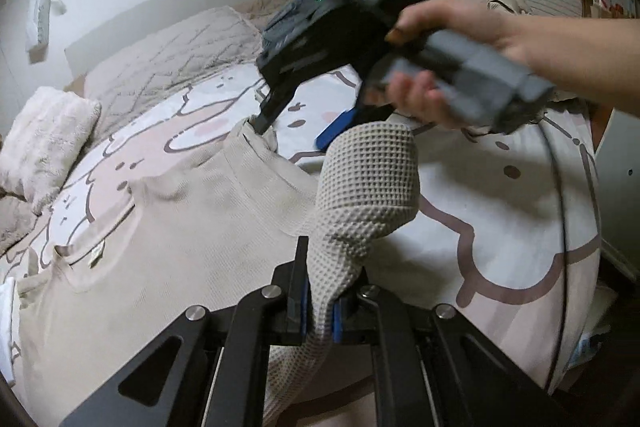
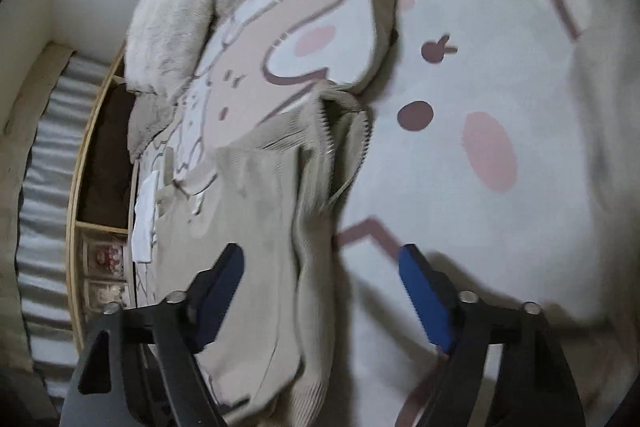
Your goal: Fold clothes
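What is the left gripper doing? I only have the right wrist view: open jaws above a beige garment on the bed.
Observer: The left gripper is shut on a raised fold of the beige garment.
Operator: And who holds the right gripper?
Observer: A bare hand grips its grey handle, beyond that fold.
Operator: Anything trailing?
Observer: A dark cable hangs from the handle across the bedspread.
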`<action>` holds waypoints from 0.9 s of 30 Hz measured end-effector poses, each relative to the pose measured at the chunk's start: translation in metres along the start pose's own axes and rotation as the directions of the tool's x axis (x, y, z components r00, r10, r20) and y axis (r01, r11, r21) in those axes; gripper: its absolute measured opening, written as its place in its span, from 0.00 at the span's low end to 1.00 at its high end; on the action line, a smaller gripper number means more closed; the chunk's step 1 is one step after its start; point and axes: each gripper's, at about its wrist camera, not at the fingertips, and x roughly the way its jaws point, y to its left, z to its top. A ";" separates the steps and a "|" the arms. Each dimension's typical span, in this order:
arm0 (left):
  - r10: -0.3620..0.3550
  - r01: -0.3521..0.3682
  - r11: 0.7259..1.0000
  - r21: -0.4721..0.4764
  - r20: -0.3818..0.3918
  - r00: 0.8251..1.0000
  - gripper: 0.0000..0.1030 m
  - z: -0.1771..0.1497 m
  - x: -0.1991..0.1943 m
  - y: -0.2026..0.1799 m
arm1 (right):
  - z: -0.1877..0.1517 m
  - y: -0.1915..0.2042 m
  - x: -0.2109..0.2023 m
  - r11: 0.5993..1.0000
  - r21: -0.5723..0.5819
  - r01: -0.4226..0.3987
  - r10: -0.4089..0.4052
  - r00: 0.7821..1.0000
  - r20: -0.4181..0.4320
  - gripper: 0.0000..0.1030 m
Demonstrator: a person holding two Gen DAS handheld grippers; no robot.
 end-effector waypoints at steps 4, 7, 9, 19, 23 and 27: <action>-0.021 0.021 1.000 0.004 -0.012 1.000 0.08 0.000 0.000 0.001 | 0.013 -0.003 0.027 0.999 -0.004 -0.035 0.034 0.997 -0.063 0.67; -0.044 0.043 0.999 -0.024 -0.025 0.999 0.08 0.001 0.002 0.004 | 0.020 0.007 0.035 0.997 -0.054 -0.050 0.046 0.996 -0.080 0.67; -0.049 0.048 0.998 -0.031 -0.028 0.998 0.08 0.000 0.002 0.005 | 0.026 0.011 0.043 0.996 -0.072 -0.056 0.049 0.995 -0.091 0.67; -0.111 0.105 0.987 -0.125 -0.042 0.993 0.08 0.001 0.005 0.019 | 0.041 0.021 0.067 0.990 -0.128 -0.065 0.052 0.994 -0.100 0.20; -0.110 0.107 0.975 -0.197 -0.006 0.994 0.08 0.003 -0.008 0.039 | 0.039 0.038 0.061 0.985 -0.174 -0.017 0.004 0.997 -0.073 0.18; -0.071 0.082 0.964 -0.252 0.051 0.996 0.08 0.005 -0.036 0.061 | 0.041 0.072 0.039 0.985 -0.172 -0.024 0.023 1.000 -0.009 0.17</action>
